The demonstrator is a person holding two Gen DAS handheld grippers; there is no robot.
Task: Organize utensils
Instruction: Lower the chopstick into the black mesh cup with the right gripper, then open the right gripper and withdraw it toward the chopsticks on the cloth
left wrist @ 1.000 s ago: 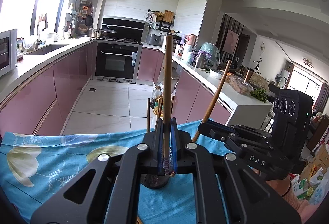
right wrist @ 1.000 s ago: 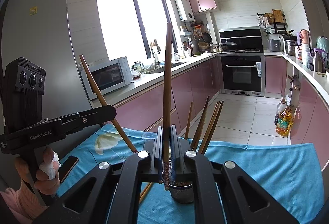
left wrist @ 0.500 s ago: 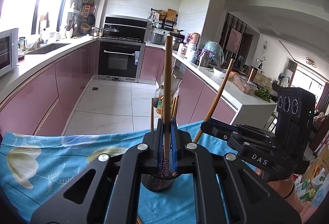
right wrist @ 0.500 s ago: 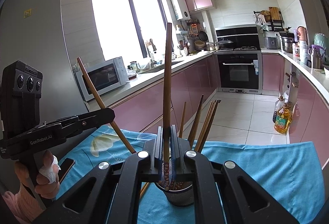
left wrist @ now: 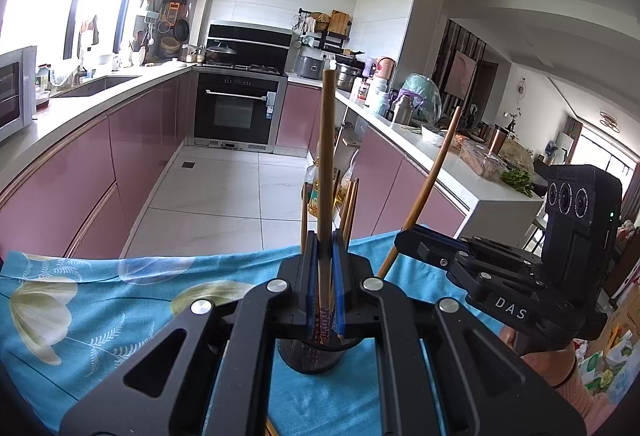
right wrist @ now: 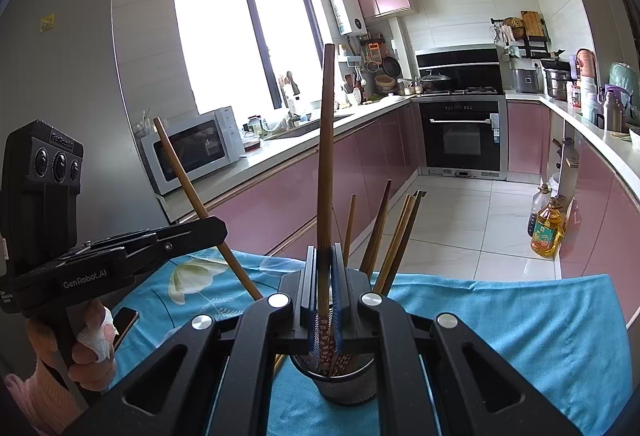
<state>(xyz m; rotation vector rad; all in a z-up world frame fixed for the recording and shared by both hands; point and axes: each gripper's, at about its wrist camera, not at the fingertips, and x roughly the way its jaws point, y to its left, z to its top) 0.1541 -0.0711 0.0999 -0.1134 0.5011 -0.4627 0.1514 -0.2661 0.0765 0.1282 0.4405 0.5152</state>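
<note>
Left gripper (left wrist: 325, 300) is pinched tight on one chopstick (left wrist: 327, 172), standing it nearly upright, and my right gripper (right wrist: 325, 300) is clamped on a second chopstick (right wrist: 325, 164) the same way. Both patterned tips sit right over the black mesh holder (right wrist: 344, 382), which stands on the blue flowered cloth (right wrist: 500, 320) covering the surface, and from my right camera the tip looks like it's already dipping past the rim, though I can't tell if it touches bottom. A handful of other chopsticks (right wrist: 394, 236) already lean in the cup, fanned out to the far side. So I'd say I'm at the drop-in step: two sticks lined up over the holder, neither let go yet. Next move, as I see it, is easing each one down a bit more and then opening up so they slide in beside the rest without tipping the cup, since it looks light. There's also what looks like a dark phone (right wrist: 125, 318) lying on the cloth by my left hand (right wrist: 86, 348), plus something wooden poking out under the grippers that I can't make out. Readable stuff: "GenRobot.AI" on the side of the left unit, "DAS" on the right one, and the oven door has a sticker too small to read.
</note>
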